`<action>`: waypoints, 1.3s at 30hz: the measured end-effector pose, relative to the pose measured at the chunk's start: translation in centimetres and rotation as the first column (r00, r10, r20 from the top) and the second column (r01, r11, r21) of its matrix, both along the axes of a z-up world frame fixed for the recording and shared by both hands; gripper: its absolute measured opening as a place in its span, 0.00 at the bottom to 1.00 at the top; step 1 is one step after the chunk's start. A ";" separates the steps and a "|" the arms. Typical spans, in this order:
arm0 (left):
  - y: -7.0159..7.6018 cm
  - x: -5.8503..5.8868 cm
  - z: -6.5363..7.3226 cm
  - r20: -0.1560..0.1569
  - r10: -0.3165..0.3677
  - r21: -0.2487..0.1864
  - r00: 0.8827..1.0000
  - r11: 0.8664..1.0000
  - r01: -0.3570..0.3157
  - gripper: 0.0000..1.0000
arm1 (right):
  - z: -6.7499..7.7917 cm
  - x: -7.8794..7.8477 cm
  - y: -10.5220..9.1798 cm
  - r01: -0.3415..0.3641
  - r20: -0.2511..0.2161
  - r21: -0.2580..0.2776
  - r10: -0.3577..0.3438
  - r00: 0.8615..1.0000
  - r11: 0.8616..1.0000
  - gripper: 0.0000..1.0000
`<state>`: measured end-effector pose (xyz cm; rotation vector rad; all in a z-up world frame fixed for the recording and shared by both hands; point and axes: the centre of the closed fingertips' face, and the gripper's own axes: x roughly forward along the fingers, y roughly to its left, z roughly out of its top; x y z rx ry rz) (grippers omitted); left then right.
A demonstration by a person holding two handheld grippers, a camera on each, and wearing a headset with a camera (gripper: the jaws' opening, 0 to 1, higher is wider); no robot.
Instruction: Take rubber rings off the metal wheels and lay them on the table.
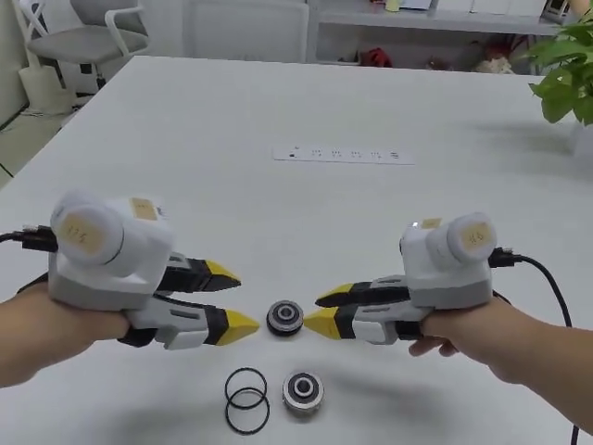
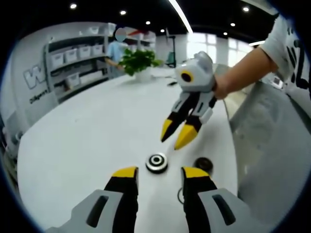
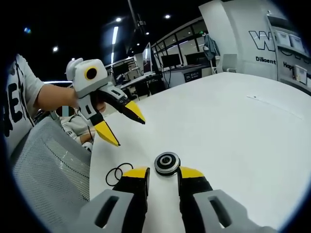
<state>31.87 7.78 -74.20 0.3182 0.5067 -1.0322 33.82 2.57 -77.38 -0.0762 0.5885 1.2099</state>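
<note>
A small metal wheel point(image 1: 284, 317) with a dark rim lies flat on the white table point(image 1: 278, 213), between my two grippers. My left gripper point(image 1: 233, 298) is open, its yellow tips just left of the wheel. My right gripper point(image 1: 320, 311) is open with a narrower gap, its tips just right of the wheel. Neither touches it. The left gripper view has this wheel point(image 2: 157, 162) just ahead of its own tips point(image 2: 160, 172). It lies the same way point(image 3: 167, 163) in the right gripper view point(image 3: 164, 172). Nearer me lie a second wheel point(image 1: 303, 391) with a silvery rim and two loose black rubber rings point(image 1: 246, 397).
A white power strip point(image 1: 343, 155) lies across the table's middle. A green plant point(image 1: 567, 69) stands at the far right edge. A cable point(image 1: 547, 278) trails from my right gripper. Chairs and shelves stand beyond the table.
</note>
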 end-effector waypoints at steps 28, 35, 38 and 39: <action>-1.4 1.6 -2.2 -0.047 -0.017 -0.002 0.999 1.000 0.017 0.34 | -2.0 0.1 0.3 -0.010 -0.002 -0.019 0.010 1.000 1.000 0.23; -1.8 1.6 -2.7 -0.060 -0.027 0.001 0.998 1.000 0.027 0.34 | -2.1 0.2 0.4 -0.013 -0.003 -0.018 0.013 1.000 1.000 0.23; -2.0 1.7 -2.9 -0.065 -0.029 0.001 0.997 1.000 0.029 0.33 | -2.1 0.2 0.4 -0.015 -0.004 -0.019 0.015 1.000 1.000 0.24; -2.1 1.8 -3.0 -0.065 -0.030 0.002 0.997 1.000 0.030 0.33 | -2.2 0.2 0.5 -0.016 -0.004 -0.019 0.016 1.000 1.000 0.24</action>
